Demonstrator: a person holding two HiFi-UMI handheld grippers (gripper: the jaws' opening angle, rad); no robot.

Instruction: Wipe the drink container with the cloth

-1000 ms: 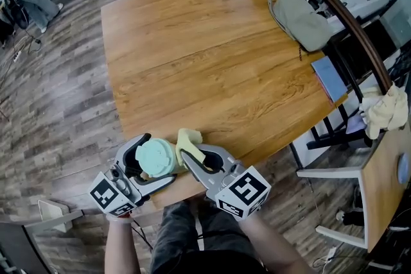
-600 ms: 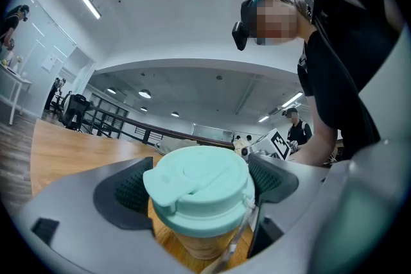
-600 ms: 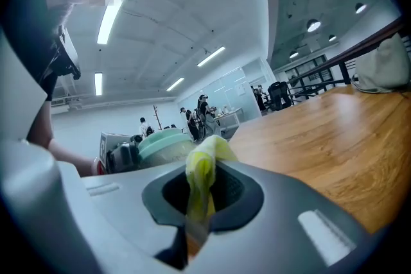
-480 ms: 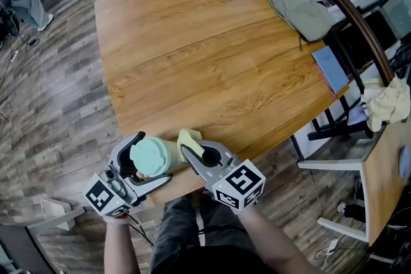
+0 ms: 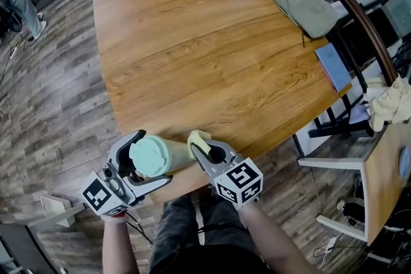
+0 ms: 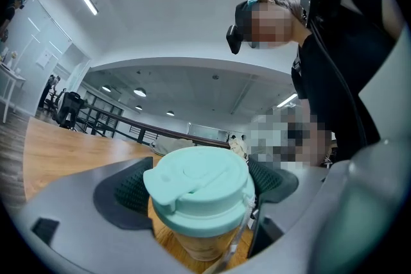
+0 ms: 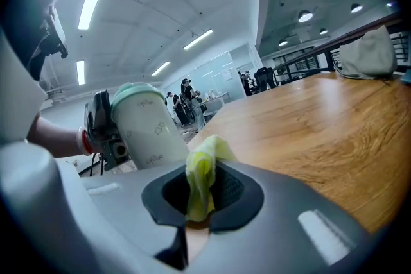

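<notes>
Left gripper (image 5: pixel 151 160) clamps drink container (image 5: pixel 173 152) at table (image 5: pixel 192 54) edge; right gripper (image 5: pixel 205 151) pinches cloth (image 5: pixel 197 137) just beside it.
Risk: container's held tilted near lid, so a hard wipe w/ cloth could twist it loose.

Wooden table (image 5: pixel 192 54) bearing a grey bag (image 5: pixel 302 6) and a blue notebook (image 5: pixel 332 66) near its right edge — plank floor (image 5: pixel 51 106) beneath.

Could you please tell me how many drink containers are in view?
1: the mint-lidded cup, held in the left gripper at the table's near edge; others could be hidden on distant desks.
</notes>
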